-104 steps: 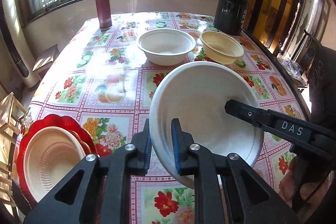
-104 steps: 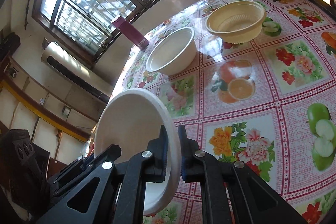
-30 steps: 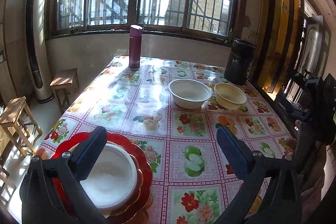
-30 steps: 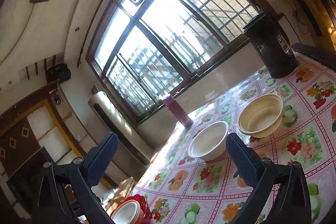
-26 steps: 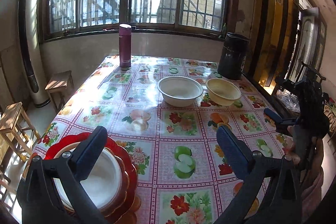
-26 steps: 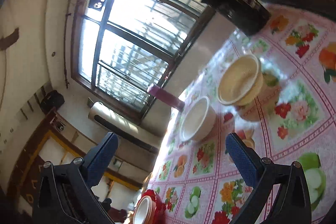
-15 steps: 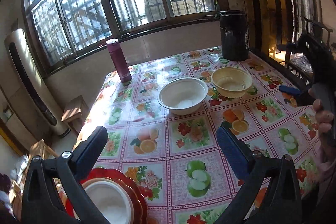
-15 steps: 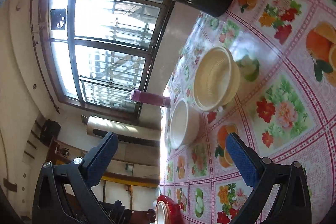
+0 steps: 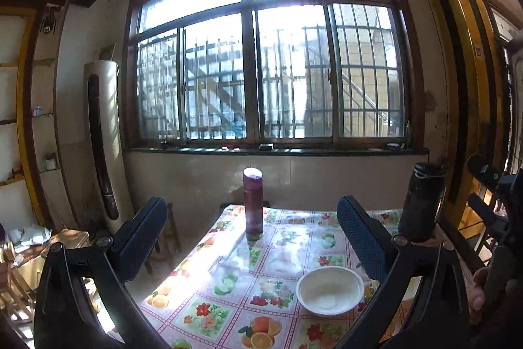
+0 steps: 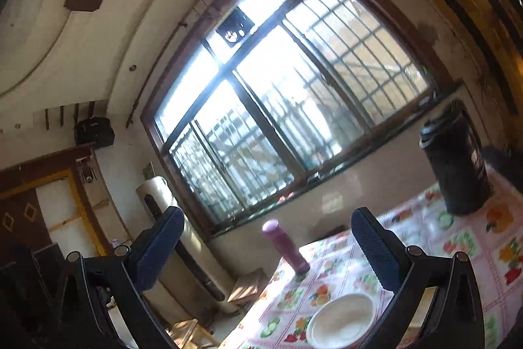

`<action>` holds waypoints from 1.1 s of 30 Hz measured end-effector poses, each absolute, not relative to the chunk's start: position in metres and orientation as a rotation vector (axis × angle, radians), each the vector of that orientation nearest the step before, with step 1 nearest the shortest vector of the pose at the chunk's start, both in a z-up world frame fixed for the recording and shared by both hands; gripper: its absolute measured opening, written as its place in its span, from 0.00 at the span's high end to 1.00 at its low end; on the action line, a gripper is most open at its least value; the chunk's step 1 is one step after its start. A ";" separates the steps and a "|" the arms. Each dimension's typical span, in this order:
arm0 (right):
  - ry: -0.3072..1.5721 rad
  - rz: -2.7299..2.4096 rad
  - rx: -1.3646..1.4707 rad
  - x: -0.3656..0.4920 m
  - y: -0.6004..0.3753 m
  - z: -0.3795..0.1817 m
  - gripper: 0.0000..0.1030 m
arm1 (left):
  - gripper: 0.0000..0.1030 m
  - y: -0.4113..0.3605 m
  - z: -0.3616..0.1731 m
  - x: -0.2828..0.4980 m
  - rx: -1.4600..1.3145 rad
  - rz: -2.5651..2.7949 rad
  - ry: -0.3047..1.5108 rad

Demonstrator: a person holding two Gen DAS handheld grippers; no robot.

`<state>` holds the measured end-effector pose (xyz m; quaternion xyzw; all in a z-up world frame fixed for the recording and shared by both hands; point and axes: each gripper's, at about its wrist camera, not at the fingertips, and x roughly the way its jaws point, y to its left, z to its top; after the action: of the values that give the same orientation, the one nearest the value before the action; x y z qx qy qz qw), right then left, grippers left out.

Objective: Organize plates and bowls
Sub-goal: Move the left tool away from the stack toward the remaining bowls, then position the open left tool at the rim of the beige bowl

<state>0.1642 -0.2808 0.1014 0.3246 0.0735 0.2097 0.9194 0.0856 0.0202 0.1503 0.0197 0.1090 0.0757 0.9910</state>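
Observation:
Both views look high over the flowered table [image 9: 209, 293], toward the window. One white bowl [image 9: 330, 290] sits on the cloth, low and right of centre in the left wrist view. My left gripper [image 9: 251, 211] is open and empty, well above and short of the bowl. The right wrist view shows the same white bowl [image 10: 340, 319] near its bottom edge. My right gripper [image 10: 268, 218] is also open with nothing between its fingers. A hand [image 9: 479, 287] holds that right gripper at the right border of the left wrist view. No plates are in view.
A purple flask [image 9: 253, 200] stands at the table's far end, and a tall black container [image 9: 421, 201] stands at the far right corner. A standing air conditioner [image 9: 101, 139] and a wooden stool [image 10: 248, 283] are left of the table. Barred windows fill the back wall.
Both grippers have tilted upward and stayed open. The red plates with the white bowl on them have left the left wrist view, and the yellow bowl no longer shows.

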 end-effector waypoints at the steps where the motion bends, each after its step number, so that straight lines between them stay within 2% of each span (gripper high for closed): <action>1: 0.266 0.441 0.719 0.186 -0.284 0.073 0.00 | 0.00 0.016 0.135 0.106 0.069 0.162 0.302; 4: 0.514 0.441 0.779 0.239 -0.282 0.008 0.00 | 0.00 0.001 0.082 0.155 0.137 0.180 0.531; 8: 0.732 0.450 0.870 0.273 -0.306 -0.049 0.00 | 0.00 -0.005 0.027 0.200 0.097 0.179 0.747; 11: 0.814 0.470 0.964 0.278 -0.328 -0.081 0.00 | 0.00 -0.008 -0.007 0.223 -0.011 0.173 0.874; 14: 0.840 0.342 0.956 0.273 -0.359 -0.088 0.00 | 0.00 -0.029 -0.023 0.222 -0.074 0.127 0.887; 18: 0.744 0.259 0.895 0.250 -0.398 -0.064 0.00 | 0.00 -0.079 -0.031 0.229 -0.039 0.035 0.901; 22: 0.771 0.201 0.736 0.247 -0.410 -0.049 0.00 | 0.00 -0.122 -0.034 0.248 -0.075 -0.057 0.940; 28: 0.858 0.251 0.798 0.271 -0.432 -0.075 0.00 | 0.00 -0.156 -0.042 0.286 -0.076 -0.105 1.014; 33: 0.911 0.292 0.853 0.289 -0.427 -0.099 0.00 | 0.00 -0.171 -0.031 0.321 0.027 -0.079 1.005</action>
<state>0.2894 -0.4269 -0.0986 0.3980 0.4249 0.1364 0.8015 0.3212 -0.1713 -0.0307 0.0130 0.4817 -0.0380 0.8754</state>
